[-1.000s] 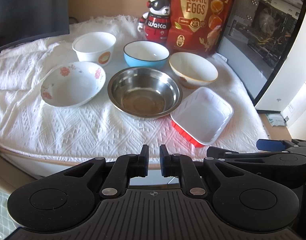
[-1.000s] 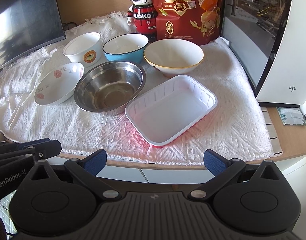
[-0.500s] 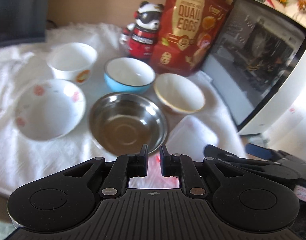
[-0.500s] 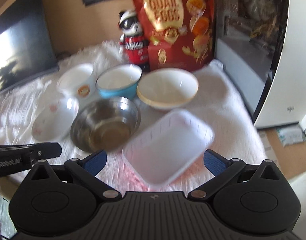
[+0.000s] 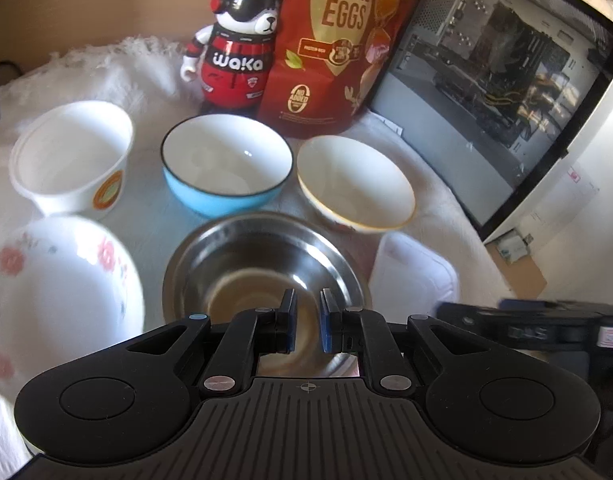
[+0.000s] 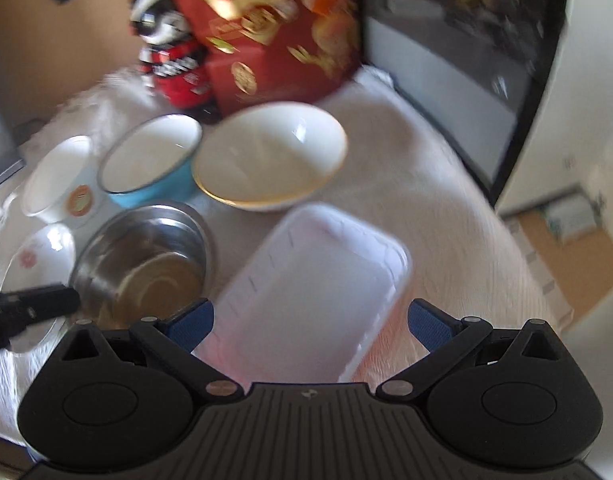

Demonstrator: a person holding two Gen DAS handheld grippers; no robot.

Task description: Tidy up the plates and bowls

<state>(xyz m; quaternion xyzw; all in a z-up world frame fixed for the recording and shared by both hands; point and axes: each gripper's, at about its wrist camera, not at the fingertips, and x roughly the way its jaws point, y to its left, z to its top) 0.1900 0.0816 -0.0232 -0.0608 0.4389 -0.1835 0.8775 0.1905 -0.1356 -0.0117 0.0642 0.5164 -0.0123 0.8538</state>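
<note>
Left wrist view: the left claw (image 5: 305, 322) sits at the lower centre, jaws closed to a narrow slit and holding nothing, over the steel bowl (image 5: 242, 256). A flowered bowl (image 5: 62, 276) lies at lower left; a white cup bowl (image 5: 72, 160), blue bowl (image 5: 226, 164) and gold-rimmed bowl (image 5: 356, 182) line the middle.

Right wrist view: the right claw (image 6: 310, 322) at the bottom stands wide open and empty, above the white tray (image 6: 318, 280) in the centre. Every dish lies separate on the cloth-covered worktop (image 6: 446, 216); by my reading nothing is stacked yet, so all sorting remains.
</note>
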